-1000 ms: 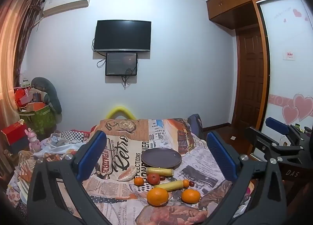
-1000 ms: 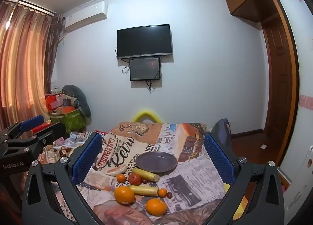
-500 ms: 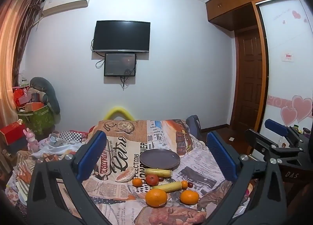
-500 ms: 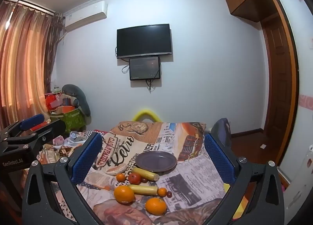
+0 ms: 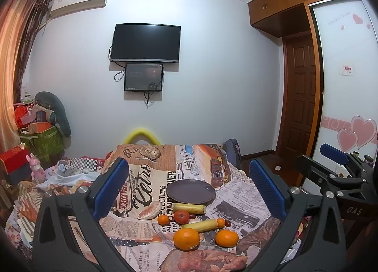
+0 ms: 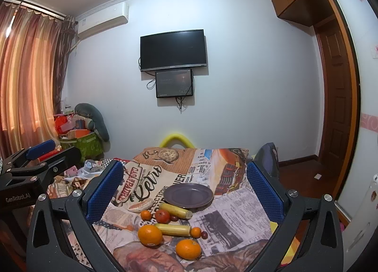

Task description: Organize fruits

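Observation:
A dark purple plate (image 5: 191, 191) (image 6: 188, 195) sits empty on a table covered with a newspaper-print cloth (image 5: 151, 172). In front of it lie two yellow bananas (image 5: 188, 208) (image 5: 200, 225), a red apple (image 5: 181, 216), a peeled citrus piece (image 5: 149, 210), two large oranges (image 5: 186, 239) (image 5: 226, 238), small tangerines (image 5: 163, 219) and dark red small fruits (image 5: 228, 223). My left gripper (image 5: 189, 189) is open and empty, held above the fruit. My right gripper (image 6: 185, 189) is open and empty too, to its right (image 5: 335, 172).
A cluttered heap of boxes and bags (image 5: 35, 135) stands at the left by the curtain. A yellow chair back (image 5: 141, 136) and a dark bag (image 5: 232, 151) sit at the table's far edge. A wooden door (image 5: 300, 97) is on the right.
Both views have drifted only slightly; the fruit and plate have not moved. Both grippers stay open.

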A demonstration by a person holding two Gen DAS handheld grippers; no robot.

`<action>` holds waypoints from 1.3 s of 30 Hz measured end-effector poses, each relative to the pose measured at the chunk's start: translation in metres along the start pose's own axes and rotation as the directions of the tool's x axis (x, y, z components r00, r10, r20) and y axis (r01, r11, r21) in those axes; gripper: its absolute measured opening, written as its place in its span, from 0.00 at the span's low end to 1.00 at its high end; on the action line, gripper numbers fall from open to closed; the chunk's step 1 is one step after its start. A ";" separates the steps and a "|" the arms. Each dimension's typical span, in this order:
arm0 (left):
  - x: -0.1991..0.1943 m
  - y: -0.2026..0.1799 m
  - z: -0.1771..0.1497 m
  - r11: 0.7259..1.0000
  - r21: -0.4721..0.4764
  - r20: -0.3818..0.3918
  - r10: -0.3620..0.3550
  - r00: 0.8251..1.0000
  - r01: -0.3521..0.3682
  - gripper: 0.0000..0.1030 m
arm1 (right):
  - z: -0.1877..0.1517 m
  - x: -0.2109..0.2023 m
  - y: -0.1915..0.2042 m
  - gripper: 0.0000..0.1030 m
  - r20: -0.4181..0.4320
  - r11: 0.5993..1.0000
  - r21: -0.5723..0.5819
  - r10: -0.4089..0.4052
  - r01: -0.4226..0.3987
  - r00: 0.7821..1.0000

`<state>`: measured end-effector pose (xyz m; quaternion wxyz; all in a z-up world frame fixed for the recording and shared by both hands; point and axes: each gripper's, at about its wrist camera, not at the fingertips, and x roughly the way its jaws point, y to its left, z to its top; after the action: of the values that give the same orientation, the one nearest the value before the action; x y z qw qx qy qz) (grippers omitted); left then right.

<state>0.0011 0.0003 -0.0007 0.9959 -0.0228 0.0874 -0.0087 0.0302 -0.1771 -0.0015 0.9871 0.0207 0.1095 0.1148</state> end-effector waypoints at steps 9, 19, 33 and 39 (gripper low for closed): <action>0.000 0.001 0.000 1.000 0.001 -0.002 0.000 1.000 0.000 1.00 | 0.001 -0.001 0.000 1.00 0.003 1.000 -0.004 -0.007 0.007 1.000; 0.001 0.001 -0.001 1.000 -0.002 -0.005 0.000 1.000 0.000 1.00 | 0.000 -0.002 0.001 1.00 0.006 1.000 -0.004 -0.009 0.009 1.000; 0.002 0.001 -0.001 1.000 -0.007 -0.009 -0.003 1.000 0.003 1.00 | 0.000 -0.003 0.001 1.00 0.007 1.000 -0.004 -0.009 0.009 1.000; 0.002 0.002 0.000 1.000 -0.006 -0.011 -0.003 1.000 0.003 1.00 | 0.000 -0.003 0.002 1.00 0.006 1.000 -0.007 -0.013 0.013 1.000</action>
<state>0.0032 0.0021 -0.0016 0.9953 -0.0259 0.0926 -0.0101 0.0268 -0.1757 -0.0008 0.9882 0.0168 0.1062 0.1087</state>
